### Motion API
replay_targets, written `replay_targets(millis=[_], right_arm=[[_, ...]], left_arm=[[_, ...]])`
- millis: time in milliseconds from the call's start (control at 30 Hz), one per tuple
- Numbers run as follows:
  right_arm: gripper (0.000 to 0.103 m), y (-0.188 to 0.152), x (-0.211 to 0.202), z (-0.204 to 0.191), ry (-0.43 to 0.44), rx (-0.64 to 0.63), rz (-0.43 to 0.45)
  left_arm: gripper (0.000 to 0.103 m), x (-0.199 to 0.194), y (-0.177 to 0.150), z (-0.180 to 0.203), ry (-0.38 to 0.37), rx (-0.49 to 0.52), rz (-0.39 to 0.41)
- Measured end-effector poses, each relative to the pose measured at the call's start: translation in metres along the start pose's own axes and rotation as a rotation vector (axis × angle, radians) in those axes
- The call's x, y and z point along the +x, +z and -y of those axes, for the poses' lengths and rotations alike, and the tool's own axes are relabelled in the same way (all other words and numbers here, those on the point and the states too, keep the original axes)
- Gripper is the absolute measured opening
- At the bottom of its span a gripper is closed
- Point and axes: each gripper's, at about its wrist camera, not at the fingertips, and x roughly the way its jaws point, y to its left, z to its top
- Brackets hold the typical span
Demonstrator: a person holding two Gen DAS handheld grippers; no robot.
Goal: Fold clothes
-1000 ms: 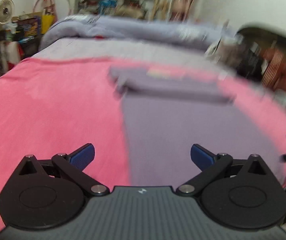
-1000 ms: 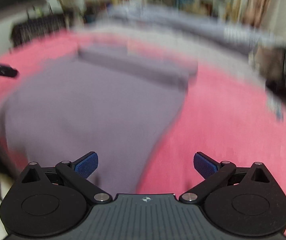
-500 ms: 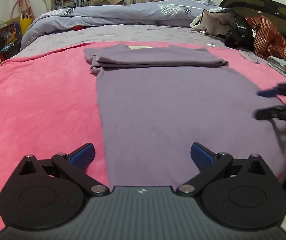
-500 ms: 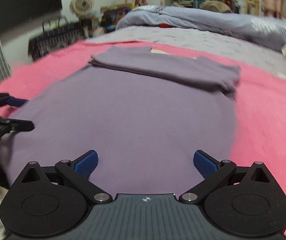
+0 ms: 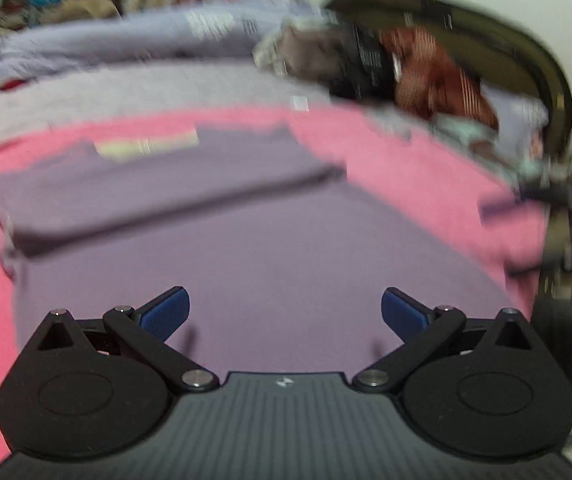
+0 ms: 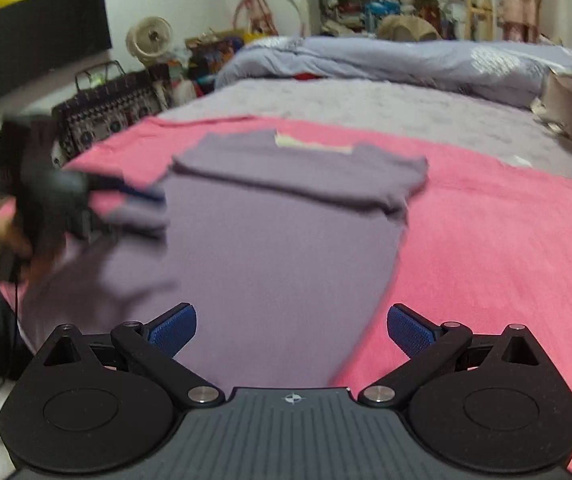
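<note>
Shirt (image 6: 269,248): purple, spread flat on a pink blanket (image 6: 486,260) on the bed, body running toward the cameras, the far collar end already laid back over itself in a thick band with sleeves tucked in; pale collar lining shows there. Left gripper (image 5: 285,312) released, fingers spread wide over the near cloth, nothing between them. Right gripper (image 6: 292,330) likewise spread and empty, hovering over the shirt's near right part. From the right wrist view the left tongs appear blurred at the shirt's left edge, a hand (image 6: 3,236) behind them; whether they touch the cloth I cannot tell. Judgement: partly folded, a further fold in hand; next move calls for pinching an edge or the hem cleanly on both sides so the cloth comes over even. Room: grey sheet, bluish quilt (image 6: 406,60) beyond, fan (image 6: 150,38), cluttered window shelf; clothes heaped by a dark headboard (image 5: 506,52).
</note>
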Motion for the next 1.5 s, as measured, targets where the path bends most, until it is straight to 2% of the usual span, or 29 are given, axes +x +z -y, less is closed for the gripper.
replay_targets(millis=[33, 133, 300, 567, 733, 867, 933, 1067, 1133, 1267, 1367, 1500], right_arm=[[0.103, 0.002, 0.008, -0.004, 0.002, -0.011, -0.002], [0.103, 0.008, 0.032, -0.017, 0.006, -0.042, -0.008], [0.103, 0.019, 0.071, -0.039, 0.014, -0.095, -0.018], [0.103, 0.032, 0.127, -0.070, 0.029, -0.171, -0.035], [0.103, -0.013, 0.063, -0.045, 0.050, -0.110, -0.046], [0.103, -0.044, 0.013, -0.046, -0.038, -0.177, -0.077], [0.103, -0.057, -0.002, -0.043, -0.045, -0.148, -0.115], [0.103, -0.070, -0.017, -0.017, 0.075, 0.082, -0.103], [0.103, -0.077, -0.024, -0.004, 0.135, 0.197, -0.097], [0.103, -0.089, -0.036, 0.020, 0.242, 0.410, -0.087], [0.103, -0.089, -0.029, 0.029, 0.257, 0.424, -0.097], [0.103, -0.083, -0.019, 0.030, 0.268, 0.374, -0.121]], left_arm=[[0.102, 0.003, -0.008, 0.002, 0.001, 0.018, -0.029], [0.102, -0.021, -0.046, 0.007, 0.020, 0.073, 0.009], [0.102, -0.062, -0.086, 0.011, 0.071, 0.050, 0.003], [0.103, -0.095, -0.114, 0.031, 0.177, 0.075, -0.015], [0.103, -0.097, -0.119, 0.052, 0.266, 0.194, -0.034], [0.103, -0.106, -0.129, 0.064, 0.301, 0.250, -0.055], [0.103, -0.116, -0.134, 0.062, 0.289, 0.184, -0.047], [0.103, -0.138, -0.143, 0.041, 0.202, -0.074, 0.010], [0.103, -0.144, -0.145, 0.031, 0.173, -0.164, 0.015], [0.103, -0.147, -0.145, 0.028, 0.134, -0.193, 0.008], [0.103, -0.143, -0.145, 0.021, 0.102, -0.226, 0.012], [0.103, -0.137, -0.146, 0.007, 0.066, -0.283, 0.013]])
